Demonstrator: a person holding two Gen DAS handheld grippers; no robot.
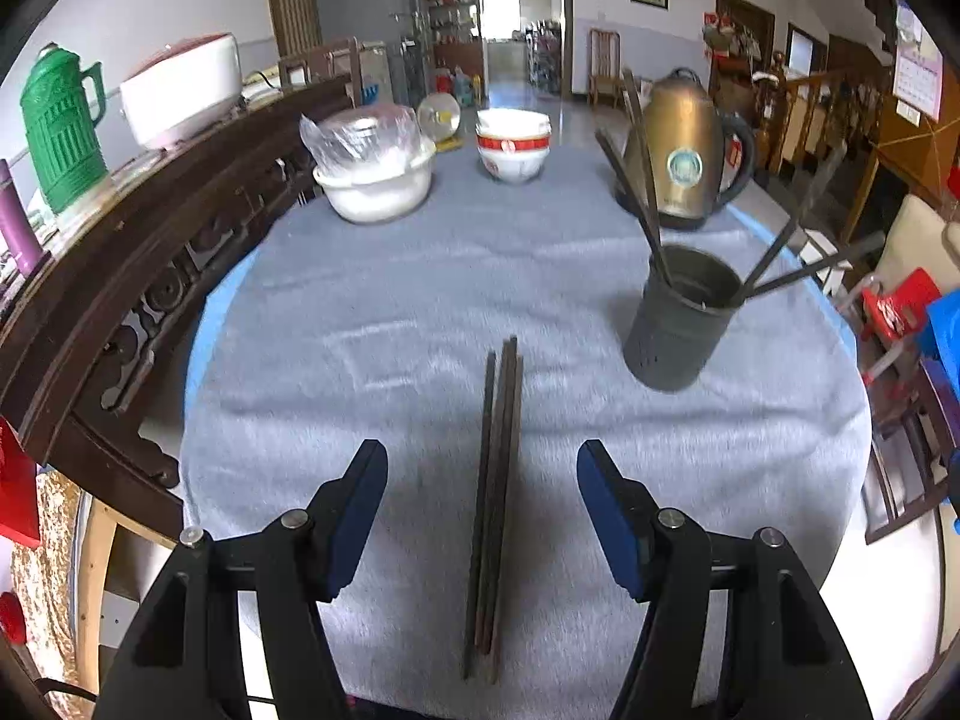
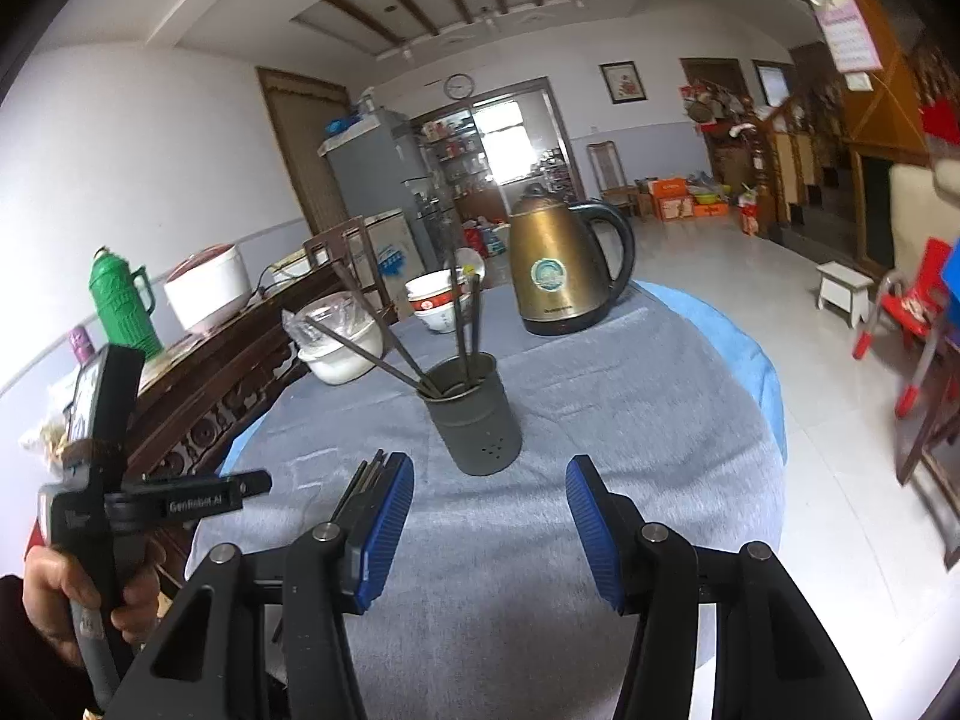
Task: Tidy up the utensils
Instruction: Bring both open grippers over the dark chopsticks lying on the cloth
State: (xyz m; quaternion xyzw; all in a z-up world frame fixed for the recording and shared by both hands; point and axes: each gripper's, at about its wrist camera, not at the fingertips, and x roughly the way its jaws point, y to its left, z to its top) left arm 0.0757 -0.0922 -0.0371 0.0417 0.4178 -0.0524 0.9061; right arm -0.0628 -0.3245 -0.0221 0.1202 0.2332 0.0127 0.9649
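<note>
A bundle of dark chopsticks [image 1: 495,498] lies on the grey tablecloth [image 1: 390,324], pointing away from me. My left gripper [image 1: 482,468] is open and straddles the bundle, one blue pad on each side, not touching it. A dark metal utensil holder [image 1: 681,318] with several chopsticks leaning in it stands to the right; it also shows in the right wrist view [image 2: 477,420]. My right gripper [image 2: 489,483] is open and empty, above the cloth just short of the holder. The ends of the loose chopsticks [image 2: 360,483] peek out behind its left pad.
A brass kettle [image 1: 684,150] stands at the back right, stacked white-and-red bowls [image 1: 513,144] at the back centre, a plastic-covered white bowl [image 1: 375,171] at the back left. A dark carved sideboard [image 1: 120,276] runs along the left. The left hand with its gripper handle [image 2: 102,480] shows at left.
</note>
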